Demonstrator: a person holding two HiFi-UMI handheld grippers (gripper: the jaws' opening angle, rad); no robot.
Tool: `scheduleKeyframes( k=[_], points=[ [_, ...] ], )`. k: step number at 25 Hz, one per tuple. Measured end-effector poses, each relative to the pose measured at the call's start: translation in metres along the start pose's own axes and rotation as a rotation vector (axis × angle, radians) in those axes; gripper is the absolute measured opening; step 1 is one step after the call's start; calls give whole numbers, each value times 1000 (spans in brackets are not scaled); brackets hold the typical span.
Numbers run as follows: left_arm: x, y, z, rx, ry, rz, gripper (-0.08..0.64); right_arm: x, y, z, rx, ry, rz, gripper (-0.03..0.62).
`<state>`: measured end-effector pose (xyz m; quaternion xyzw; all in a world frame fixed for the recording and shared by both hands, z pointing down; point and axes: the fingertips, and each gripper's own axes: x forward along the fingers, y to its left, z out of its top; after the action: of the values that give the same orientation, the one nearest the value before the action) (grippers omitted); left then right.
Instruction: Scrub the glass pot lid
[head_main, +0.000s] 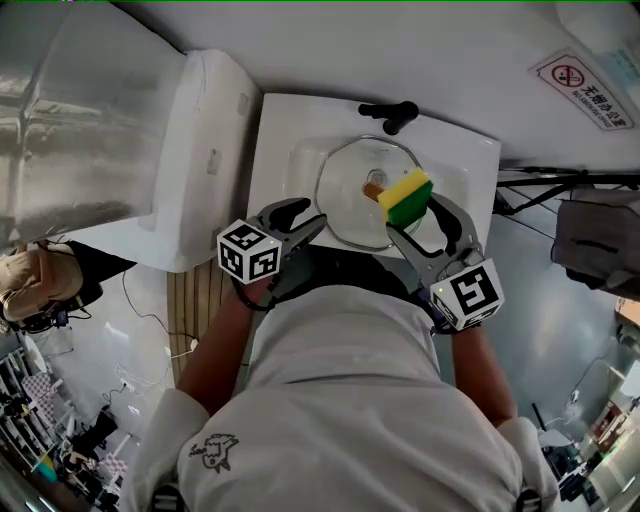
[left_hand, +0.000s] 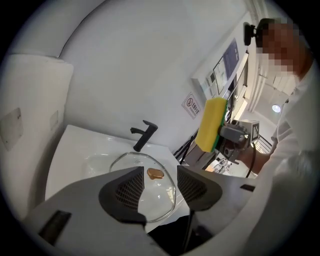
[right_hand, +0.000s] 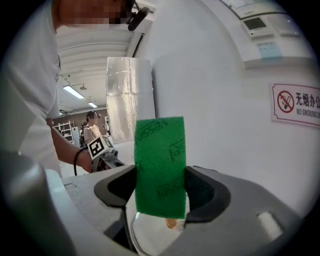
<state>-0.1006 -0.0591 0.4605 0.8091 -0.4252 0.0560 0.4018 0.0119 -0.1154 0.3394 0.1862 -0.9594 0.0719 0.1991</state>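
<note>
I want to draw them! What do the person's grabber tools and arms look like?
The left gripper and right gripper are grey with dark textured jaws. Each carries a white cube with black square markers. The person wears a white short-sleeved shirt.

**Inspector:** Count at the sink (head_main: 280, 150), please. Lids?

**Clerk:** One glass lid (head_main: 345, 205), with one brown knob (head_main: 373, 188) on it.

**Inspector:** Sponges?

**Clerk:** One sponge (head_main: 406, 198), yellow on one face and green on the other.

**Inspector:** Fixtures?

**Clerk:** One sink, and one black tap (head_main: 390, 115) at its far edge.

**Inspector:** Tools?

**Clerk:** Two: one left claw (left_hand: 159, 182) and one right claw (right_hand: 160, 187). There are two marker cubes, a left cube (head_main: 249, 250) and a right cube (head_main: 468, 293).

**Inspector:** Anything on the wall?

**Clerk:** One no-smoking sign (head_main: 583, 90).

**Inspector:** Totals, then?

**Clerk:** One each of lid, knob, sponge, sink, tap and sign. Two claws and two cubes.
</note>
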Motion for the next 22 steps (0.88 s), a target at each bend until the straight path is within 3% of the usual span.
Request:
scheduleKeyframes(
  k=[16,22],
  points=[
    [74,108,-77,-223,237,11,204,44,-48,-63,36,155,81,298],
    [90,133,-88,-287,277,30,214,57,-67,-83,51,173,105,298]
  ],
)
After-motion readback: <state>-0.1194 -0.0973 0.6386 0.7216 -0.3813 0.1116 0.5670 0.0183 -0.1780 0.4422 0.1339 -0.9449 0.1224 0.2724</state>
